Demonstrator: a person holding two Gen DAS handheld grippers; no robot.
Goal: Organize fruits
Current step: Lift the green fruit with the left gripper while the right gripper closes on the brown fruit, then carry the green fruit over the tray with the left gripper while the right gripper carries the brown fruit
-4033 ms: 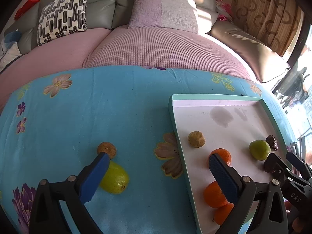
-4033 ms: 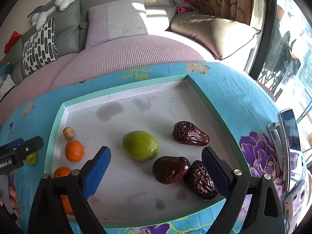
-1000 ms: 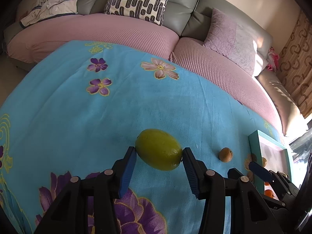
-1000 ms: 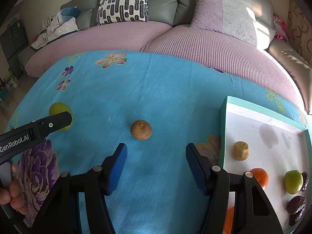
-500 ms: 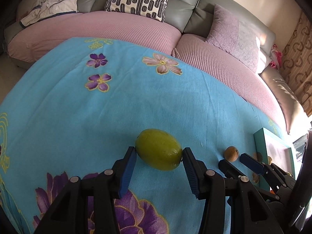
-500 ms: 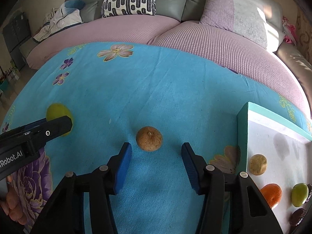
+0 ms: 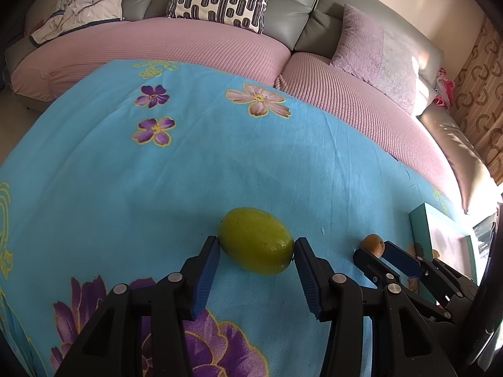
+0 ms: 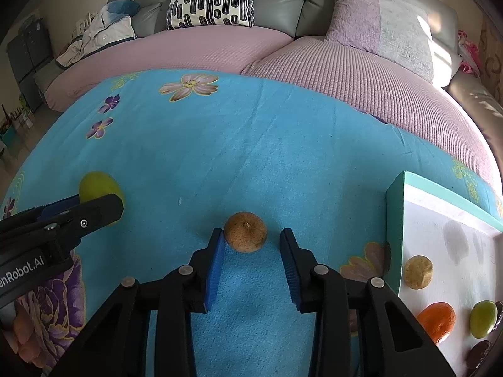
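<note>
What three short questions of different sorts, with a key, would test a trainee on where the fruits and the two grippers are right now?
1. True or false: the left gripper is shut on the yellow-green fruit.
2. Which fruit lies between the right gripper's fingers?
A. an orange
B. a small brown fruit
C. a dark date
3. Fill in: the tray lies to the ____ of the small brown fruit in the right wrist view.

Key:
1. True; both pads touch its ends.
2. B; the jaws are open, with a gap on one side.
3. right
</note>
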